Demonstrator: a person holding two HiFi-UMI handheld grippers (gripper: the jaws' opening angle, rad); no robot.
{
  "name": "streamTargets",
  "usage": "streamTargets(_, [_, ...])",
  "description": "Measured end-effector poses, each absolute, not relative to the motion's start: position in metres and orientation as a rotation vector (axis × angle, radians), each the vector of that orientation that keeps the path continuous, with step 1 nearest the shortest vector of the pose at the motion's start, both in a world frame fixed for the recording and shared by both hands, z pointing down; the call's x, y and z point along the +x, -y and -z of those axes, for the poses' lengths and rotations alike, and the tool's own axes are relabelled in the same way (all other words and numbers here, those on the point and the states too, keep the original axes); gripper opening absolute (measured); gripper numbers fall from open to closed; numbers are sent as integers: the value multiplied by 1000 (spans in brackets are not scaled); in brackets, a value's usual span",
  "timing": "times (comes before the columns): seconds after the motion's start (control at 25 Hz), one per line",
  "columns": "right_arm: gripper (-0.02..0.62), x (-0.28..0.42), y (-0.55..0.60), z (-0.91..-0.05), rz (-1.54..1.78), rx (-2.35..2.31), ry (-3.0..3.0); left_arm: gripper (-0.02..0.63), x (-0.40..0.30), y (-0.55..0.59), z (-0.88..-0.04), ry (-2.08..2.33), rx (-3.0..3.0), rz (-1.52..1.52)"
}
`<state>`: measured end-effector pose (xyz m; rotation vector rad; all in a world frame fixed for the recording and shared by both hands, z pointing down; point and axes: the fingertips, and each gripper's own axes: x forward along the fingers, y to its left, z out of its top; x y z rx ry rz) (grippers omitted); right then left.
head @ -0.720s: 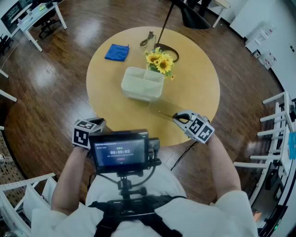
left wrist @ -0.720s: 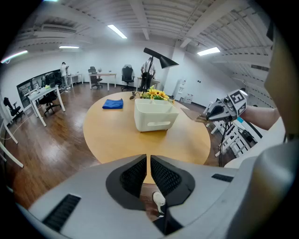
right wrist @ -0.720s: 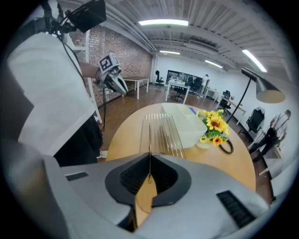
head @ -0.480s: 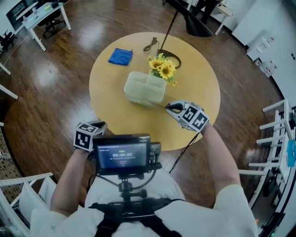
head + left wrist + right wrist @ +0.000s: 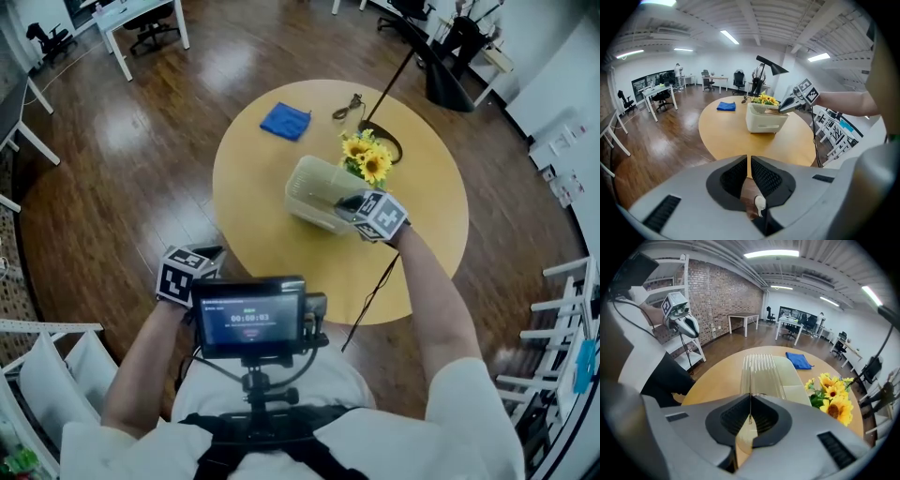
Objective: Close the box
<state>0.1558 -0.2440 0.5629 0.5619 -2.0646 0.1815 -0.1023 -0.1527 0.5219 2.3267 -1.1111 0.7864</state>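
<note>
A translucent white box point(image 5: 314, 202) stands mid-table next to sunflowers; it also shows in the left gripper view point(image 5: 764, 123). My right gripper point(image 5: 352, 202) is shut on the near edge of a clear ribbed lid point(image 5: 761, 371), which lies tilted over the box's point(image 5: 794, 376) top. In the left gripper view the lid point(image 5: 771, 110) hovers at the box's rim beside the right gripper point(image 5: 787, 104). My left gripper point(image 5: 217, 251) hangs off the table's near edge close to my body, jaws together with nothing between them point(image 5: 749, 161).
The round wooden table point(image 5: 272, 253) also carries sunflowers point(image 5: 367, 161), a blue cloth point(image 5: 285, 121) and a lamp base point(image 5: 386, 141) with its cord at the far side. A monitor rig point(image 5: 248, 317) sits against my chest. Wood floor surrounds the table.
My right gripper has carried the clear lid from the table's front right up and left onto the box. The left gripper has stayed by my body.
</note>
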Motion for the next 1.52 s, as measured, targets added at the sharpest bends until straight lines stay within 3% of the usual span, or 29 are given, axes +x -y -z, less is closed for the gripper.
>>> streamTargets(1.52, [12,139,244,-568,-296,536,2088,28,-97,155,-528,1072,2319,-797])
